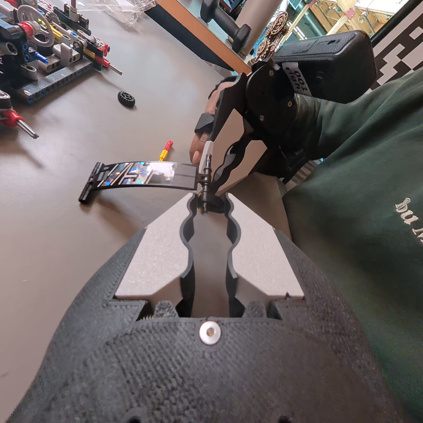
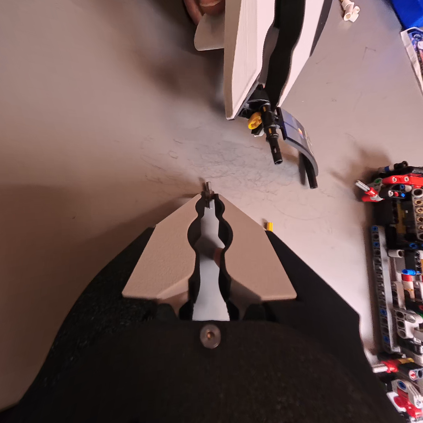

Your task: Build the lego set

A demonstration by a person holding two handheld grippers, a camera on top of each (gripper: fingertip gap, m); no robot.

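My left gripper (image 1: 210,201) is shut on the black end connector of a small assembly: a long black panel with a shiny sticker (image 1: 142,175) and a black axle (image 1: 207,176). It holds this just above the table. The right wrist view shows the left gripper (image 2: 258,100) at the top, with the assembly's yellow bush (image 2: 254,121), black axle (image 2: 272,142) and dark panel (image 2: 295,132) below its tips. My right gripper (image 2: 208,198) is shut on a small grey pin (image 2: 208,191), a short way from that assembly. In the left wrist view the right gripper (image 1: 214,180) reaches in from the upper right.
The part-built Technic car (image 1: 45,45) stands at the far left, and at the right edge of the right wrist view (image 2: 400,263). A black gear (image 1: 126,99), a red-and-yellow axle piece (image 1: 166,151) and a red-and-grey sub-assembly (image 1: 13,116) lie on the table. A green sleeve (image 1: 354,183) fills the right. There is about 6 centimeters between the tips of the two grippers.
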